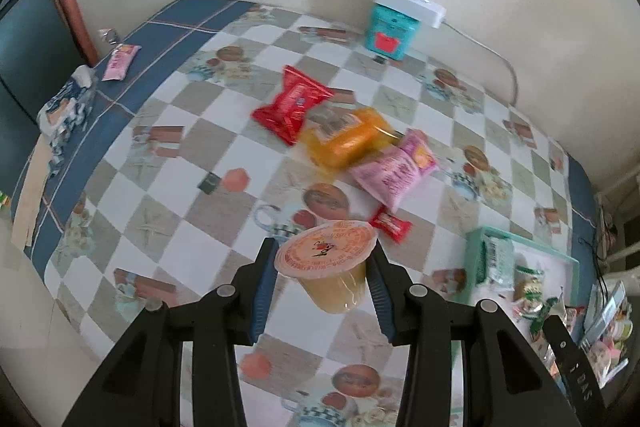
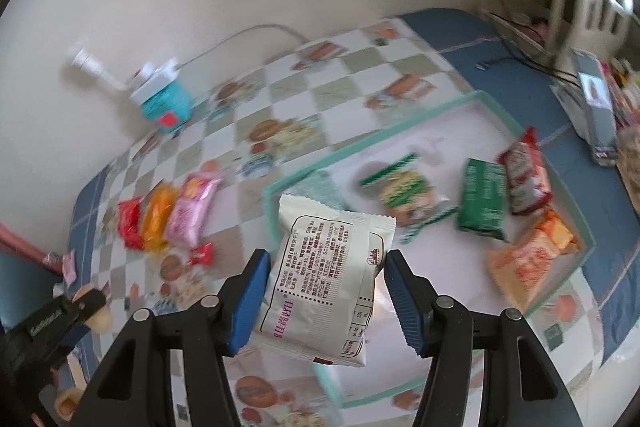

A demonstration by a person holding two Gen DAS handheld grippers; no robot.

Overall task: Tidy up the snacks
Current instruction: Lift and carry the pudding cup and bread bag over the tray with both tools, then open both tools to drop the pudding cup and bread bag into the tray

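Note:
My left gripper (image 1: 323, 259) is shut on a jelly cup (image 1: 326, 263) with an orange printed lid and holds it above the checked tablecloth. My right gripper (image 2: 326, 263) is shut on a white snack packet (image 2: 328, 279) with printed text, hanging over the near-left corner of a teal-rimmed tray (image 2: 436, 115). Several packets lie in the tray: a green and yellow one (image 2: 404, 197), a dark green one (image 2: 482, 199), a red one (image 2: 524, 177) and an orange one (image 2: 528, 259). On the cloth lie a red packet (image 1: 292, 103), an orange one (image 1: 348, 137), a pink one (image 1: 394, 171) and a small red candy (image 1: 390, 223).
A teal box (image 1: 390, 35) with a white power strip (image 1: 412, 1) on it stands by the wall. A pink wrapper (image 1: 120, 61) and a blue-white bag (image 1: 66, 105) lie at the left edge. The tray (image 1: 474, 255) shows at the right. The left gripper (image 2: 60, 311) appears in the right wrist view.

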